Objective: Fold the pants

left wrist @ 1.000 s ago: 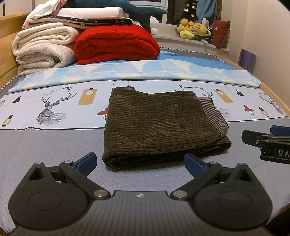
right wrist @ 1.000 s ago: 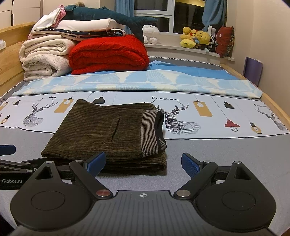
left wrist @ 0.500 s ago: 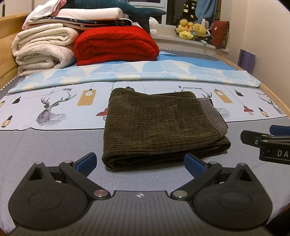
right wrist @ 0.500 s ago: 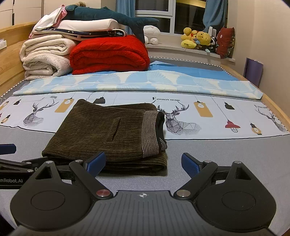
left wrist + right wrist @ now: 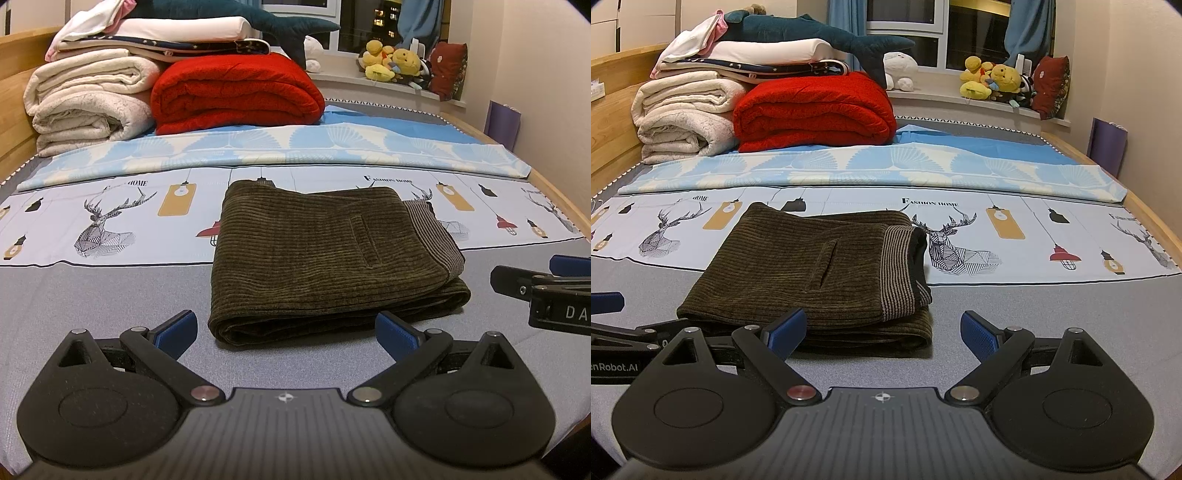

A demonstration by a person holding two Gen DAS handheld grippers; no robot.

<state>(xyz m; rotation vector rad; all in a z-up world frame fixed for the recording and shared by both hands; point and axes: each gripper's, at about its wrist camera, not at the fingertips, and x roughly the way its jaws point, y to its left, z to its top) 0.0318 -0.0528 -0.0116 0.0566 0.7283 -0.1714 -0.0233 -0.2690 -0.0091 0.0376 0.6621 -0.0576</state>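
The dark olive corduroy pants (image 5: 325,254) lie folded into a compact rectangle on the bed, with the striped waistband at the right end; they also show in the right wrist view (image 5: 820,269). My left gripper (image 5: 284,330) is open and empty, just in front of the fold's near edge. My right gripper (image 5: 882,330) is open and empty, near the fold's right front corner. The right gripper shows at the right edge of the left wrist view (image 5: 546,291). The left gripper shows at the left edge of the right wrist view (image 5: 620,343).
A printed sheet (image 5: 110,221) with deer covers the grey mattress (image 5: 74,295). A red blanket (image 5: 236,92), cream blankets (image 5: 88,99) and a plush shark (image 5: 820,33) are stacked at the headboard. Plush toys (image 5: 993,81) sit on the windowsill. A wooden bed rail (image 5: 1152,218) runs along the right.
Both grippers stay open and nearly still. The views have shifted only slightly; the folded pants have not moved.
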